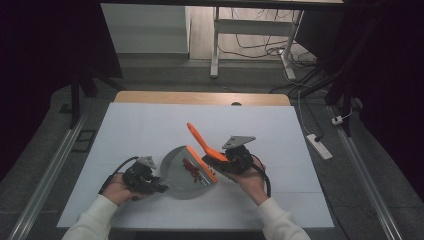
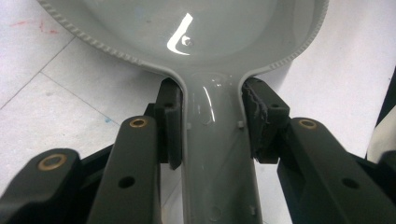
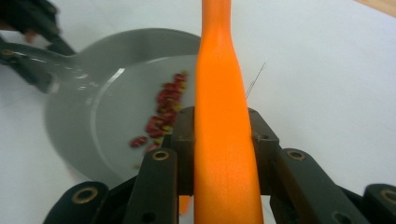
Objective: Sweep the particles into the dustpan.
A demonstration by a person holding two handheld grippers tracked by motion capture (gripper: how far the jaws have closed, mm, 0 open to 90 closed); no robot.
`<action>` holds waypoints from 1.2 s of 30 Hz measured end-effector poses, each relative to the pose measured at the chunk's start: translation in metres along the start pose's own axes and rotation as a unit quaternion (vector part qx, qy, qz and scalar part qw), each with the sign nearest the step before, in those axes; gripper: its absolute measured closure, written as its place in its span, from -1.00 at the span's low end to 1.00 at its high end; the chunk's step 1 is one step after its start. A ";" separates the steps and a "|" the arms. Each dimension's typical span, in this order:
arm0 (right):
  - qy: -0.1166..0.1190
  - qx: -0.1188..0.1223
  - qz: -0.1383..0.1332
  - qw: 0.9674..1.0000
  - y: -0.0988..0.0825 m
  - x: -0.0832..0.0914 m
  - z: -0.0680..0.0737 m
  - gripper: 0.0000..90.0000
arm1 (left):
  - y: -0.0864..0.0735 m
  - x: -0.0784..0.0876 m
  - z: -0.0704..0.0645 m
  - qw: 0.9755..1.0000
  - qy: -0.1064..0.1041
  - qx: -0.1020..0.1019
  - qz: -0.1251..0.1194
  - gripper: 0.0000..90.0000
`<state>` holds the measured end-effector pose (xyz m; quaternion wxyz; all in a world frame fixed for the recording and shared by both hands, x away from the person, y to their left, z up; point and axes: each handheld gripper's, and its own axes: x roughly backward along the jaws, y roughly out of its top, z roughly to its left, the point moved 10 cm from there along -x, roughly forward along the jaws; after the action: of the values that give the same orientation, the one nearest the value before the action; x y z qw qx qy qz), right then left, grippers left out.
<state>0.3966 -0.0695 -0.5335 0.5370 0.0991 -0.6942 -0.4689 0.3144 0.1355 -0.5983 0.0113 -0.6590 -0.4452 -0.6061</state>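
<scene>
The pan (image 1: 187, 172) is gripped by its handle in the left gripper (image 1: 159, 187); the orange spatula (image 1: 202, 148), clamped in the right gripper (image 1: 220, 161), is angled toward 11 o'clock over the red bits (image 1: 191, 170).

One camera is looking down on the grey pan (image 1: 187, 172) from above; two are facing it closely from opposite sides.
</scene>
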 end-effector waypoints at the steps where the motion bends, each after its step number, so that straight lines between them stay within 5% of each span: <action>1: -0.005 -0.002 0.001 1.000 -0.002 0.002 -0.004 0.56 | 0.000 0.000 0.000 1.000 0.000 0.001 -0.001 0.39; 11: -0.033 -0.022 0.016 0.999 -0.016 0.005 -0.029 0.56 | 0.000 0.003 0.000 1.000 -0.001 0.002 -0.005 0.39; 30: -0.034 -0.018 0.041 0.998 -0.030 0.002 -0.024 0.56 | -0.004 0.007 -0.008 1.000 -0.011 -0.011 0.003 0.39; 36: -0.014 -0.012 0.045 0.999 -0.030 -0.010 -0.007 0.56 | -0.004 0.006 -0.009 1.000 -0.011 -0.012 0.004 0.39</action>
<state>0.3957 -0.0835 -0.5627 0.5491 0.0544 -0.6998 -0.4538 0.3045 0.1365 -0.5934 0.0013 -0.6675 -0.4356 -0.6039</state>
